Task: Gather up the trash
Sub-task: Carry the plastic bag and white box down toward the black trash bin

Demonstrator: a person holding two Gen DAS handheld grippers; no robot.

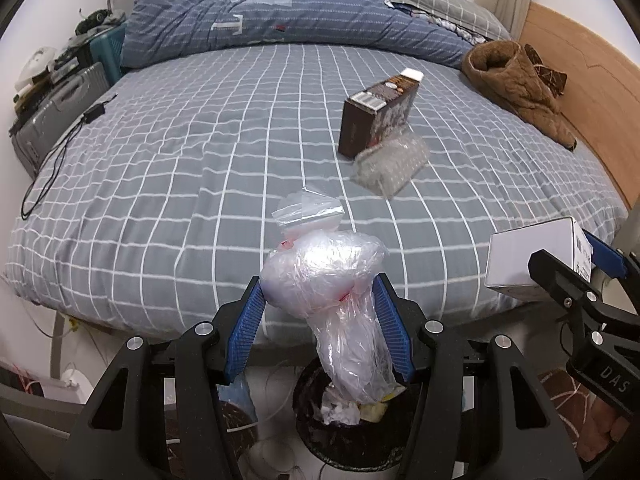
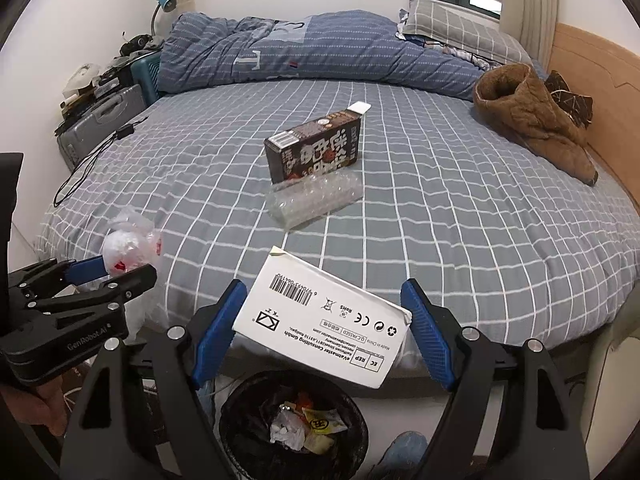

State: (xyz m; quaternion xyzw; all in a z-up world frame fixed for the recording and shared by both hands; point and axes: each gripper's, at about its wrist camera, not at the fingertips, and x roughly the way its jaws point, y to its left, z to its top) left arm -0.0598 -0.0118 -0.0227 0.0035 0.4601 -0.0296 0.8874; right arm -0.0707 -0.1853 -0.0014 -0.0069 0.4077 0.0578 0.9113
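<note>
1. Two pieces of trash are hanging over the black trash bin (image 2: 294, 424) on the floor at the foot edge of the bed (image 1: 160, 184): the left gripper (image 1: 320, 322) is pinching a crumpled clear plastic bag (image 1: 328, 276) between its blue fingers (image 1: 246, 328), and the right gripper (image 2: 324, 330) is holding a white box (image 2: 320, 320).
2. Judging by the right wrist view, the white box is sitting tilted, and the right-hand finger looks barely touching it or just apart, so I cannot tell how firm that hold is.
3. My worry is that the box, being wide and flat, could catch the bin's rim and tip onto the floor if it is let go at this angle.
4. Another risk is the bag's loose tail, which is dangling into the bin; light film like that could cling to the ribbed fingers or drift aside.
5. Both grippers are working close together, so they could bump over the bin.
6. More trash is waiting near the middle of the bed: a dark carton (image 2: 316, 146) standing on its long side, and a clear bubble-wrap roll (image 2: 316, 200) lying just beside it.
7. Soft checked bedding is covering the mattress, with a blue quilt (image 1: 288, 16) bunched along the far edge, a brown garment (image 1: 516, 84) by the wooden headboard, and a grey suitcase (image 1: 60, 108) beside the left edge.
</note>
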